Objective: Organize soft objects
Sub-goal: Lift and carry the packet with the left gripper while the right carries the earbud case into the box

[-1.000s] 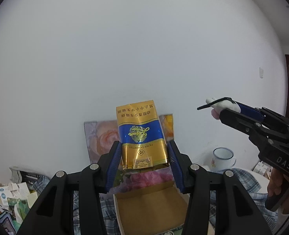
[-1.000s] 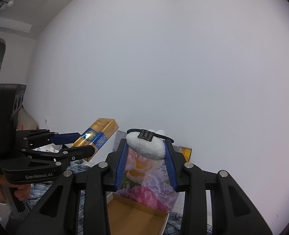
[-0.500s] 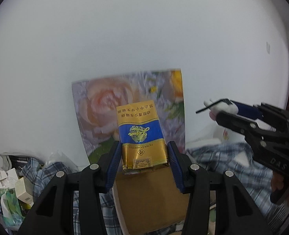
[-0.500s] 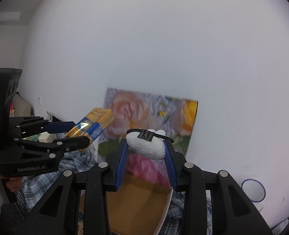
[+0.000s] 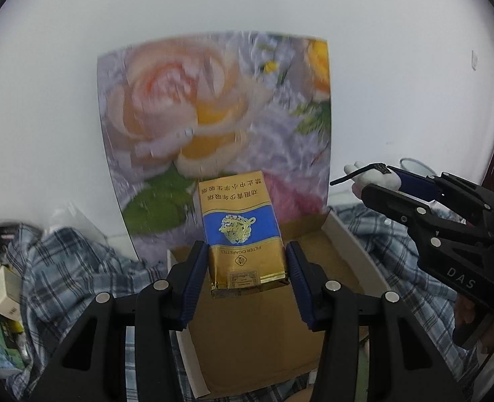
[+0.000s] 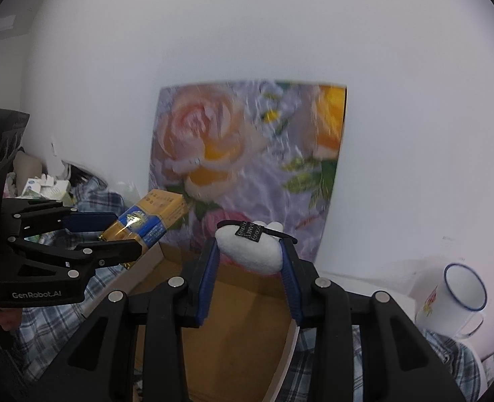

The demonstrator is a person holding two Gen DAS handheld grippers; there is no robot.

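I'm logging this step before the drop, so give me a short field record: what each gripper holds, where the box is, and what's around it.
left gripper: shut on gold and blue pack, held above the box
right gripper: shut on white plush toy with a black band
cardboard box: open, empty as far as visible, below both grippers
behind box: floral panel against the wall
under box: plaid cloth
right side: enamel mug

A flowered panel (image 5: 213,127) is propped against the white wall (image 6: 280,33). An enamel mug (image 6: 454,301) is seen rightward; what may be small cartons (image 5: 2,288) are blurred leftward.
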